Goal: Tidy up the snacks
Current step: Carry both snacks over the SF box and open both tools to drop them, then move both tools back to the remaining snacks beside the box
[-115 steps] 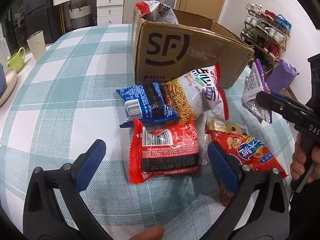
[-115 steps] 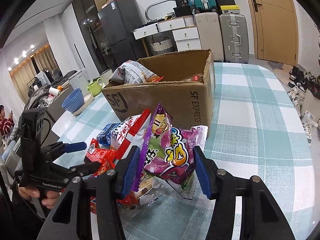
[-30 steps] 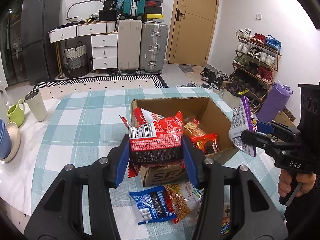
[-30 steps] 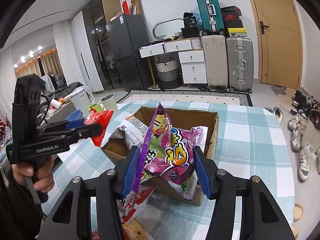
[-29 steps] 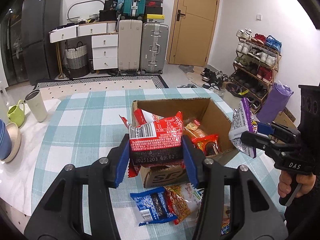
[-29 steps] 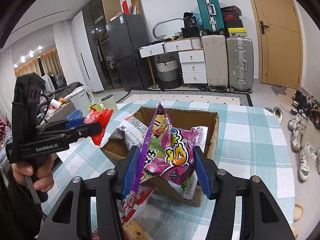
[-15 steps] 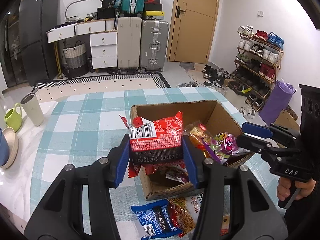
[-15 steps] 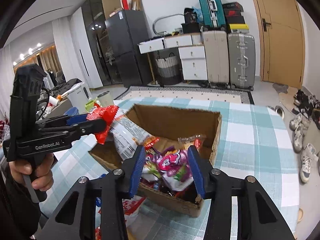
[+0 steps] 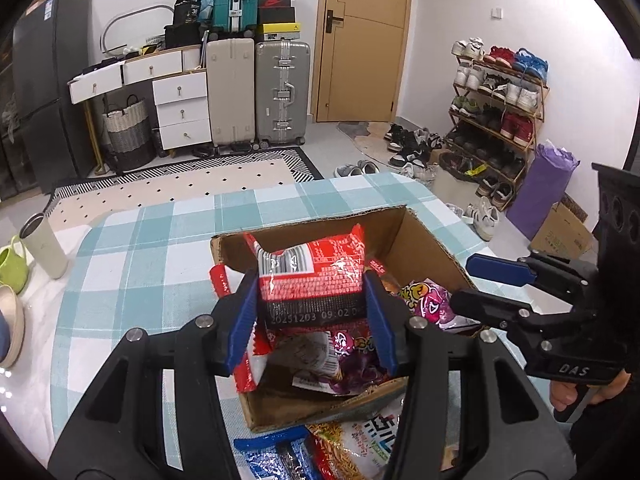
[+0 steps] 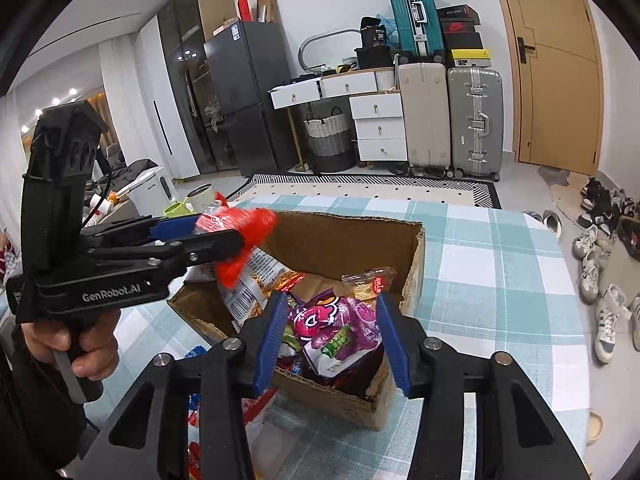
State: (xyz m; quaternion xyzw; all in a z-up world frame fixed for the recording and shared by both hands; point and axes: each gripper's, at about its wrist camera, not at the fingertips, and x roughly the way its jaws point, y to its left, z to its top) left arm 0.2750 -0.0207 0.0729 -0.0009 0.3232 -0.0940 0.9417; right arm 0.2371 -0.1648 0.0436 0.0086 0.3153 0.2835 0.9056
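Observation:
My left gripper [image 9: 312, 320] is shut on a red noodle packet [image 9: 310, 280] and holds it above the open cardboard box [image 9: 424, 236]. In the right wrist view the left gripper [image 10: 200, 234] with the red packet [image 10: 244, 240] hangs over the box's left rim [image 10: 344, 220]. My right gripper [image 10: 332, 338] is open and empty above the box; it also shows in the left wrist view [image 9: 480, 284]. A purple snack bag [image 10: 340, 328] lies inside the box among other packets; it also shows in the left wrist view [image 9: 424, 300].
A blue packet [image 9: 276, 456] and a white noodle bag [image 9: 360, 440] lie on the checked tablecloth [image 9: 140, 248] in front of the box. A green mug [image 9: 12, 264] and a beige tumbler [image 9: 44, 248] stand at the far left.
My right gripper opened and dropped the purple bag into the box. My left gripper lifted the red packet off the table and carried it over the box.

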